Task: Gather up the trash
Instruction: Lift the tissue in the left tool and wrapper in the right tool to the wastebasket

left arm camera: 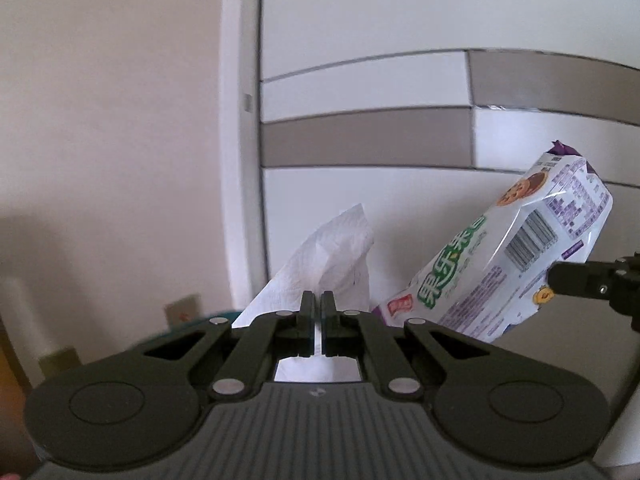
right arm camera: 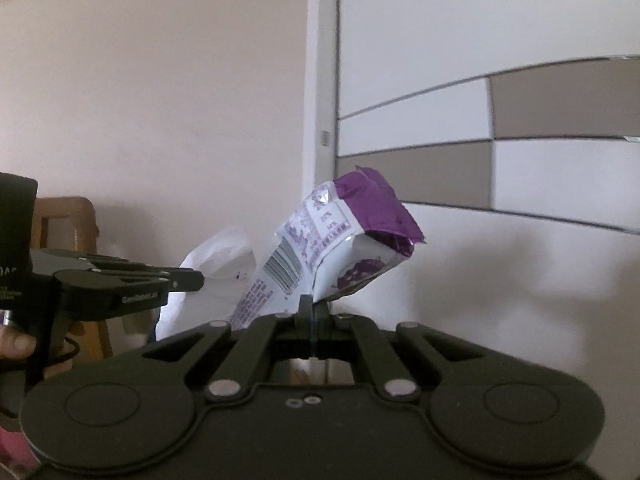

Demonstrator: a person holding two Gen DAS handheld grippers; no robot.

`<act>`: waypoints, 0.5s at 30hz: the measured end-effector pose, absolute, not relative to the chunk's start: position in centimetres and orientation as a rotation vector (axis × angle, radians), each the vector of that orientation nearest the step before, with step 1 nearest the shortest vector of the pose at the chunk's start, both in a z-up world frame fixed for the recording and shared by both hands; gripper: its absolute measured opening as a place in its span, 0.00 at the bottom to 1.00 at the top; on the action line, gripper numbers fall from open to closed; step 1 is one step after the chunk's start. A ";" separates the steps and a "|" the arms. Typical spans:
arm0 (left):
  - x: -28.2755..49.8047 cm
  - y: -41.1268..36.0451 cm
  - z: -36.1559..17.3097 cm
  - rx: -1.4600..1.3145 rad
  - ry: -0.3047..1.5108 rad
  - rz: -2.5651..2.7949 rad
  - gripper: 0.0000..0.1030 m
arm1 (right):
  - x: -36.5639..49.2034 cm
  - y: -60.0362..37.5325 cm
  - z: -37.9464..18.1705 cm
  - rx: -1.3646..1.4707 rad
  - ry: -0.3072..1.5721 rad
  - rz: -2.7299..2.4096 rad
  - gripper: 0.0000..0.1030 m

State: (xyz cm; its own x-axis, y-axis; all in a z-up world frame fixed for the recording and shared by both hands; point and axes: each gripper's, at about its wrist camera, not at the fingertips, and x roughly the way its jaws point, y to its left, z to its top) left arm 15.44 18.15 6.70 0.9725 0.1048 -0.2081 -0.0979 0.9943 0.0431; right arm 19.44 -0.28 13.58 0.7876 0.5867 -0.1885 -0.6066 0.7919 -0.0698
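Trash in both grips, held up in the air against a pale wall (left arm camera: pixel 100 120) and a white cupboard front with grey-brown bands (left arm camera: pixel 360 144): crumpled white paper tissue (left arm camera: pixel 332 252) pinched between the pressed-together jaws of the left gripper (left arm camera: pixel 317 300), glossy snack wrapper (right arm camera: pixel 320 248) clamped by its lower edge in the shut jaws of the right gripper (right arm camera: pixel 311 306). Both pieces clear of any surface, side by side and just apart, the wrapper tilted up to the right in the right wrist view. Carrying step, by the look of it, with pick-up done and drop-off not yet made; no bin, bag or basket visible in either view, so next move likely calling for travel to a container, grips kept tight until over its mouth, then jaws parted. Tissue soft, embossed and limp, rising in a loose peak above the fingertips, likely to flutter or cling on release. Wrapper thin crinkly foil film, white with green lettering, barcode and purple torn end, puffed but apparently empty, light enough to slip or drift. Thumb of the person (right arm camera: pixel 16 344) visible at the left gripper's handle, wooden chair (right arm camera: pixel 68 216) behind
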 end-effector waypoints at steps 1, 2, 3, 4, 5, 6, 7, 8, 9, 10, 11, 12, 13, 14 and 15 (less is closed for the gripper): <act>14.9 18.2 7.2 0.034 0.211 0.115 0.02 | 19.6 0.4 13.9 -0.129 0.160 0.650 0.00; 15.0 18.6 7.5 0.032 0.215 0.127 0.02 | 19.8 1.2 14.1 -0.129 0.163 0.658 0.00; 15.4 19.3 7.7 0.027 0.222 0.138 0.02 | 20.3 2.3 14.2 -0.134 0.165 0.665 0.00; 15.8 20.1 7.8 0.023 0.229 0.152 0.02 | 20.1 2.7 14.5 -0.142 0.163 0.667 0.00; 16.2 20.8 7.9 0.023 0.234 0.167 0.02 | 20.6 3.7 14.5 -0.147 0.166 0.671 0.00; 16.4 21.3 7.9 0.024 0.240 0.179 0.02 | 20.7 4.4 14.5 -0.150 0.174 0.676 0.00; 16.4 21.8 7.6 0.027 0.248 0.196 0.02 | 21.1 5.2 14.4 -0.154 0.182 0.679 0.00; 17.0 22.6 7.4 0.030 0.261 0.213 0.02 | 21.6 6.1 14.3 -0.159 0.192 0.682 0.00; 17.3 23.2 7.2 0.035 0.273 0.226 0.02 | 22.1 6.9 14.2 -0.162 0.203 0.682 0.00; 17.8 23.8 6.9 0.045 0.283 0.245 0.02 | 22.5 7.5 14.1 -0.164 0.212 0.682 0.00; 18.4 24.5 6.5 0.057 0.296 0.270 0.02 | 22.6 7.9 13.8 -0.167 0.228 0.687 0.00; 18.7 25.1 6.1 0.059 0.309 0.281 0.02 | 23.1 8.7 13.6 -0.174 0.244 0.689 0.00; 19.2 25.8 5.6 0.054 0.327 0.292 0.02 | 23.4 9.1 13.2 -0.184 0.251 0.686 0.00; 19.7 26.6 5.2 0.044 0.344 0.304 0.02 | 23.8 9.7 13.0 -0.196 0.261 0.688 0.00; 20.0 27.4 4.8 0.034 0.360 0.310 0.02 | 24.2 10.4 12.7 -0.210 0.274 0.691 0.00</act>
State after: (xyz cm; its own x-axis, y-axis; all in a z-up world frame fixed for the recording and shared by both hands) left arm 20.04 27.37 4.84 0.8890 0.3049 -0.3415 -0.2928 0.9521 0.0878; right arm 24.23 10.43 12.73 0.7369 0.5972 -0.3168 -0.6520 0.7516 -0.1000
